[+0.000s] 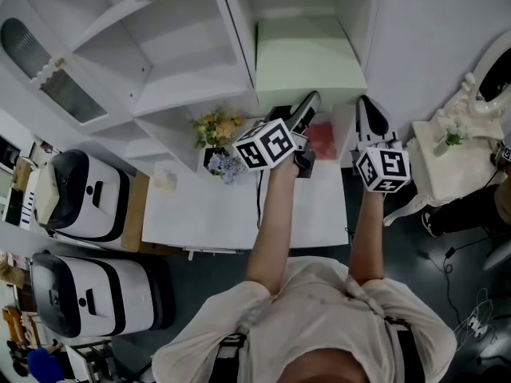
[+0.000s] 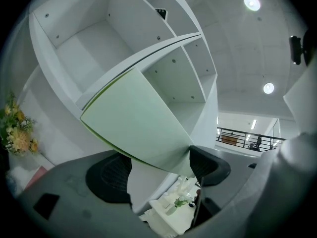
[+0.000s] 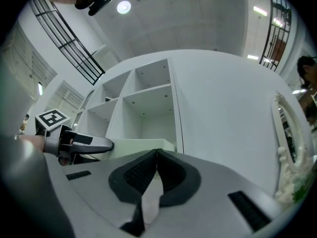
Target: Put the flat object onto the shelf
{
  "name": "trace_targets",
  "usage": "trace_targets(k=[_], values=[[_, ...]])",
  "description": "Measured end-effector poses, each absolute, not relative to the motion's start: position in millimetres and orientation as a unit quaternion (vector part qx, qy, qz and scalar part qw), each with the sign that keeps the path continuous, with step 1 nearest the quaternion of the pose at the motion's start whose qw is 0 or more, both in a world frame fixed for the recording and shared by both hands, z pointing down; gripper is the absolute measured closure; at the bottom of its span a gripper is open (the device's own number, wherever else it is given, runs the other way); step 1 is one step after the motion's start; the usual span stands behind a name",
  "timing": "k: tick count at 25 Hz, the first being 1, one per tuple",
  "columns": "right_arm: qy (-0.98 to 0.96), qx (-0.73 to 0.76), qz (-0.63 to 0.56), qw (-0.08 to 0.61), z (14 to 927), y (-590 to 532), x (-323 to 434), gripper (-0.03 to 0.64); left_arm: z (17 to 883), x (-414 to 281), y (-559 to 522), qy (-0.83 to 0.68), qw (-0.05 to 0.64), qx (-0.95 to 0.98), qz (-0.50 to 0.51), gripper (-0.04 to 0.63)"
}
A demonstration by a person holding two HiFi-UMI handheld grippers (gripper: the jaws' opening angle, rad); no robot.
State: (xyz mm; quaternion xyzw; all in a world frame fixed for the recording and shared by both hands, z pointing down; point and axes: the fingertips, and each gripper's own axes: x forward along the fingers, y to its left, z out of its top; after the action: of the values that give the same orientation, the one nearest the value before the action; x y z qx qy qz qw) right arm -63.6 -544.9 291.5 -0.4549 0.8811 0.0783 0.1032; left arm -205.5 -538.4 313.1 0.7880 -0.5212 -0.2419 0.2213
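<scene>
Pale green board [image 1: 310, 58] in shelf [image 1: 185, 88], left gripper [image 2: 159, 168] jaws spread at its corner, right gripper [image 3: 157, 158] jaws together

Below you: white bench [image 1: 215, 210] on dark floor [image 1: 415, 270] (cables [image 1: 477, 313] trailing at right). Round ceiling lights [image 2: 252, 2] overhead, a railing [image 2: 237, 134] beyond.

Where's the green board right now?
The green board is in the white shelf's right-hand compartment, at the upper middle of the head view. Its near corner reaches between the left gripper's jaws.
</scene>
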Motion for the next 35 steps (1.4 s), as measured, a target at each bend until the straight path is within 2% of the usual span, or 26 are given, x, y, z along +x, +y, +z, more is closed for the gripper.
trace_targets(k=[11,23,31,35], values=[[0.880,-0.460,0.064,0.100,289,-547,-64,0.548,312,-208,-539,-0.529,0.223,0.779,-0.251,0.232],[0.893,-0.438,0.051,0.084,309,-504,-55,0.548,321,-198,-486,-0.568,0.188,0.766,-0.236,0.232],[0.907,-0.416,0.030,0.059,344,-447,-36,0.548,339,-179,-415,-0.604,0.147,0.750,-0.225,0.232],[0.911,-0.409,0.009,0.045,379,-410,-21,0.548,346,-171,-366,-0.639,0.097,0.737,-0.198,0.232]])
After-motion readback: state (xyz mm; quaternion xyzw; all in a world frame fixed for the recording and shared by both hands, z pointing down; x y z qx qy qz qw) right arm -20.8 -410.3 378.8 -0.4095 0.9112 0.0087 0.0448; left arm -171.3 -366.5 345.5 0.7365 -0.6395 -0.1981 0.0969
